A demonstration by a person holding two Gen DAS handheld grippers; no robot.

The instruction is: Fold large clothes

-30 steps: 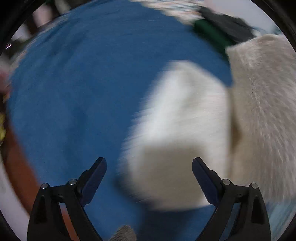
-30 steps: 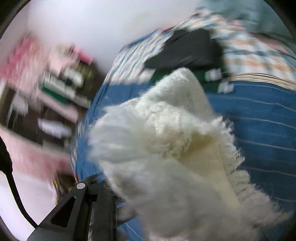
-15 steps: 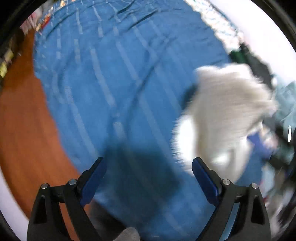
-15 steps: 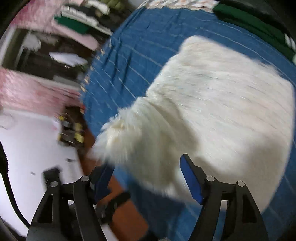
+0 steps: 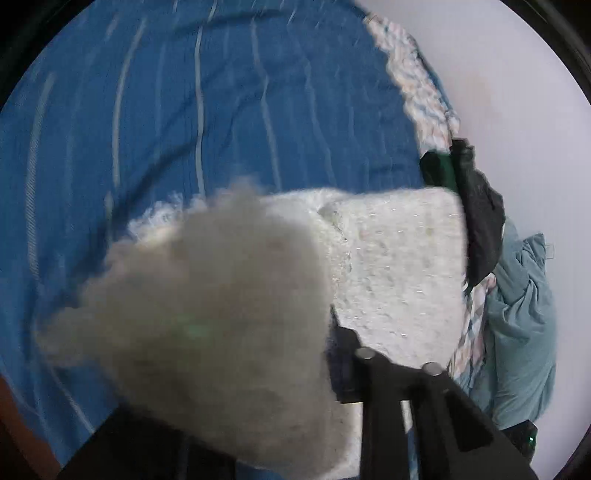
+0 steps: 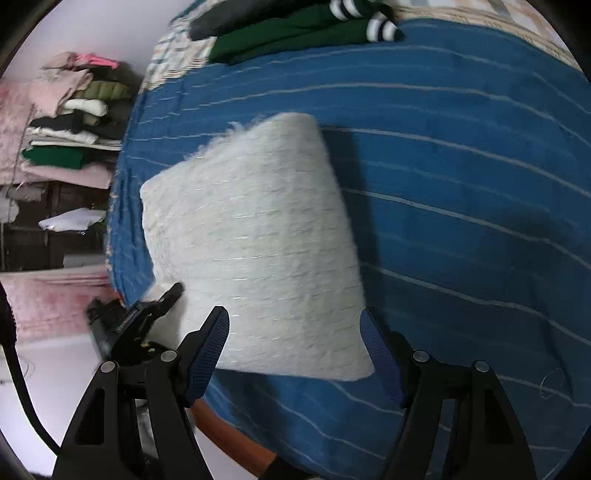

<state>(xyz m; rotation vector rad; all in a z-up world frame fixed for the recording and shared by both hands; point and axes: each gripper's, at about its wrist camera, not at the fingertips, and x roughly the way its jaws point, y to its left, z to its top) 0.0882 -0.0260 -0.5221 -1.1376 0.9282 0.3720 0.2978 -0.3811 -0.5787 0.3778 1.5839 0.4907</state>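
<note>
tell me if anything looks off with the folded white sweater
The white sweater lies mostly squared on the blue bedspread, but one fluffy corner is lifted at the left gripper, so that edge isn't flat.

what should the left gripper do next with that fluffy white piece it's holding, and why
Probably carry the lifted flap across and lay it on the folded white garment. The left gripper pinches its near edge, the right gripper is open, and the flap hangs off the blue bedspread.

Blue striped bedspread (image 6: 461,177), folded white fuzzy garment (image 6: 258,229) on it (green clothes (image 6: 295,33) at far edge)
</note>
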